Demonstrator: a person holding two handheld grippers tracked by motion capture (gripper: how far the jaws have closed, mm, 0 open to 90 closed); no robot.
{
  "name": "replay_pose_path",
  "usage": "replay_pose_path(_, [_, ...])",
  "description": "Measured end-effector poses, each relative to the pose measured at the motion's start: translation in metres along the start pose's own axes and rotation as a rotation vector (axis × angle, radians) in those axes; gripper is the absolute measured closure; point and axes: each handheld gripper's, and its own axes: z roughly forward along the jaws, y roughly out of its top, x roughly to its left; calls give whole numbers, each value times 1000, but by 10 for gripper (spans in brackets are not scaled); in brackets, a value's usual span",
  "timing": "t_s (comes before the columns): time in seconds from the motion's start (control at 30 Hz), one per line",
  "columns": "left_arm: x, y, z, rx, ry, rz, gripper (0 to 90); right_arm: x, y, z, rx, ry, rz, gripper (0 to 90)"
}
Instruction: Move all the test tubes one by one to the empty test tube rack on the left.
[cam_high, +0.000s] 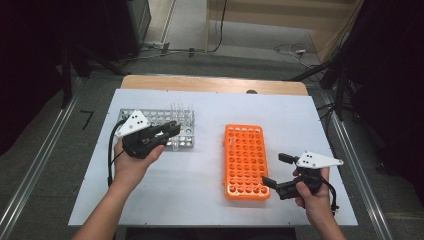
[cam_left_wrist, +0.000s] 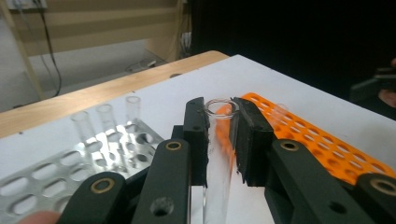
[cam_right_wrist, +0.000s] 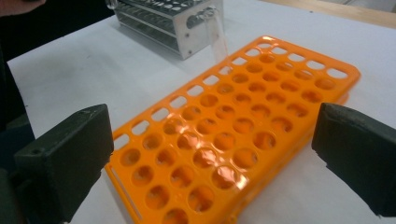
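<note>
My left gripper (cam_high: 172, 131) is shut on a clear glass test tube (cam_left_wrist: 218, 158), which stands upright between the pads with its open rim at the fingertips. It hovers just off the near right corner of the metal tube rack (cam_high: 150, 119), where three more clear tubes (cam_left_wrist: 106, 119) stand at the back. The right gripper view has the held tube (cam_right_wrist: 215, 37) slanting beside that rack (cam_right_wrist: 163, 23). An orange plastic rack (cam_high: 245, 160) lies in the middle of the white board. My right gripper (cam_high: 276, 169) is at its near right corner, open, with nothing between the jaws (cam_right_wrist: 212, 149).
A faint clear tube (cam_left_wrist: 280, 111) seems to stand near the far end of the orange rack (cam_left_wrist: 327, 144). The white board (cam_high: 200, 175) covers the table, with a strip of wood (cam_high: 215, 84) at its far edge. Cables lie on the floor beyond.
</note>
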Motion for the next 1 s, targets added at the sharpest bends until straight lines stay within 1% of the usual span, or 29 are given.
replay_pose_path(0.1, [9, 5, 2, -10, 18, -6, 761, -4, -7, -5, 5, -21, 11, 0])
replay_pose_path(0.2, [18, 9, 5, -13, 44, -10, 761, -7, -12, -9, 16, -34, 20, 0])
replay_pose_path(0.27, [25, 9, 8, -14, 57, -24, 761, -11, -14, -10, 13, -39, 23, 0])
replay_pose_path(0.3, [28, 9, 9, -16, 62, -37, 761, -12, -14, -10, 13, -44, 28, 0])
replay_pose_path(0.33, [28, 9, 9, -16, 62, -37, 761, -13, -14, -10, 14, -44, 32, 0])
replay_pose_path(0.37, [35, 9, 12, -20, 68, -56, 761, -14, -15, -10, 11, -46, 30, 0])
replay_pose_path(0.5, [45, 10, 17, -27, 90, -76, 761, -15, -15, -10, 11, -50, 32, 0])
replay_pose_path(0.63, [53, 12, 23, -38, 107, -90, 761, -15, -16, -11, 13, -56, 31, 0])
replay_pose_path(0.77, [57, 14, 27, -43, 123, -87, 761, -16, -16, -10, 16, -58, 33, 0])
replay_pose_path(0.8, [61, 15, 30, -43, 137, -84, 761, -17, -16, -10, 14, -55, 32, 0])
replay_pose_path(0.93, [68, 18, 35, -60, 162, -97, 761, -17, -16, -10, 14, -54, 33, 0])
replay_pose_path(1.0, [70, 18, 36, -61, 164, -101, 761, -17, -16, -10, 15, -54, 31, 0])
